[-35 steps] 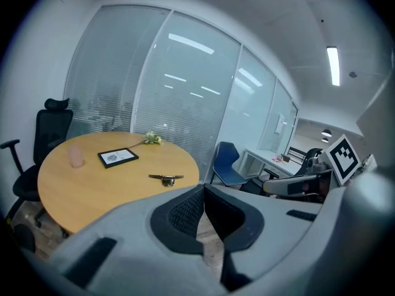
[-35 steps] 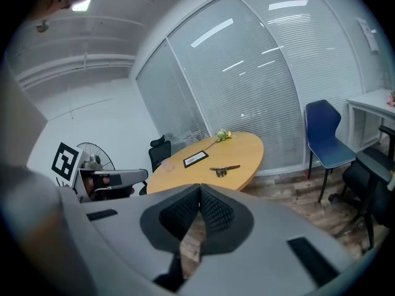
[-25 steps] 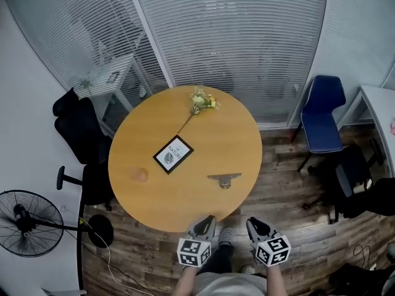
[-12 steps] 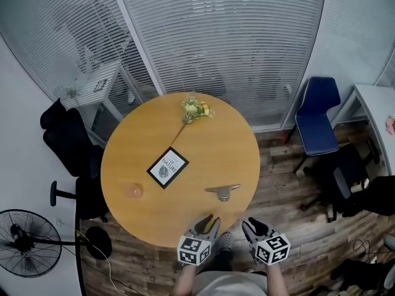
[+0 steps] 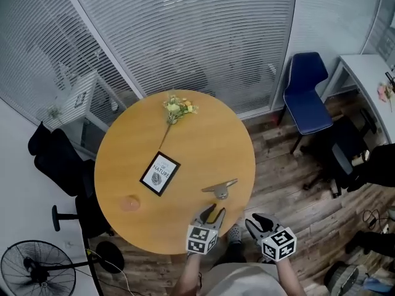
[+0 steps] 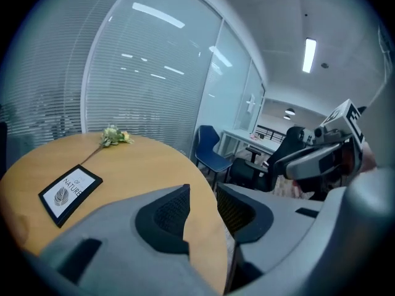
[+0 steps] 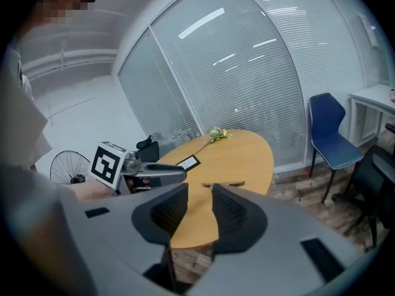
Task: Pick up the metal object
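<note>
Round wooden table [image 5: 191,137] is seen from above in the head view. The metal object [image 5: 219,189], a flat grey piece with a long bar and a stub under it, is lying on the table near its near-right edge, touched by nothing. The left gripper [image 5: 213,212] is held over the table's near edge, just short of the metal object and apart from it. Its jaws have just been opening and are parted, with only bare table top seen between them in the left gripper view. The right gripper [image 5: 260,218] is held off the table, past its near edge and to the right, above the wood floor [image 5: 290,171]. Its jaws have just been opening too and are parted, with nothing gripped. In the right gripper view the metal object is seen on the table beyond the jaw tips, well apart from them. A framed card [image 5: 160,173] printed "NATURE" is laid left of the table's centre. A flower stem [image 5: 176,108] is laid at the table's far side, and a pink round item [image 5: 130,203] near the table's near-left edge. A blue chair [image 5: 303,91] is placed off the table's far right, a black chair [image 5: 58,162] at the table's left, and a fan [image 5: 34,270] on the floor off the table's near left.
</note>
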Demonstrator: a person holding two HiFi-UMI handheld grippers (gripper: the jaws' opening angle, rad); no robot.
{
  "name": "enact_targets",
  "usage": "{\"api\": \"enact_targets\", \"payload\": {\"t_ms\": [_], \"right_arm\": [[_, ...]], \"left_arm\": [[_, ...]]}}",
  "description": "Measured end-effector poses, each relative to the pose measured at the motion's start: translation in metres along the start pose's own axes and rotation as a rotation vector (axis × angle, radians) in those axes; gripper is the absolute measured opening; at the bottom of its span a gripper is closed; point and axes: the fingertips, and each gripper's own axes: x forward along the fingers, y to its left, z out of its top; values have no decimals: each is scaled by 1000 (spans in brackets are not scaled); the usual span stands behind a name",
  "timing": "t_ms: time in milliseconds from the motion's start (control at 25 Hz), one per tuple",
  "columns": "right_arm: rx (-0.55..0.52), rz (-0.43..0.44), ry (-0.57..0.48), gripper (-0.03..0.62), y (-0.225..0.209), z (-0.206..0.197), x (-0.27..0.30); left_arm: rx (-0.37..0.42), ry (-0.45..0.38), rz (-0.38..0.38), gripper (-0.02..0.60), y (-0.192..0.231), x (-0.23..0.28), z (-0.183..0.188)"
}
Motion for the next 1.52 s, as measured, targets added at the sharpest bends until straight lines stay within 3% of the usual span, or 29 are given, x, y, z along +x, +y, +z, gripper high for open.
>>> {"api": "enact_targets", "payload": {"t_ms": [120, 400, 560, 680, 1160, 1400, 1520], "right_arm": [[7, -11, 3, 117, -2, 1, 4], [39, -11, -10, 117, -8, 5, 9], [63, -11, -21, 117, -12, 6, 10], [65, -19, -35, 117, -15, 8, 8], [100, -68, -75, 117, -28, 1, -6], [108, -78, -93, 117, -32, 0, -12], [111, -83, -96, 117, -36, -3, -17]], "left_arm": [[88, 46, -9, 124, 9, 18, -4], [377, 159, -34, 124, 17, 60, -17], [640, 248, -37, 124, 25, 80, -41], [752, 310, -71, 124, 30, 94, -60], [888, 415, -76, 124, 45, 127, -91], [964, 411, -37, 118, 47, 133, -88], [956, 398, -6, 87, 45, 135, -86]]}}
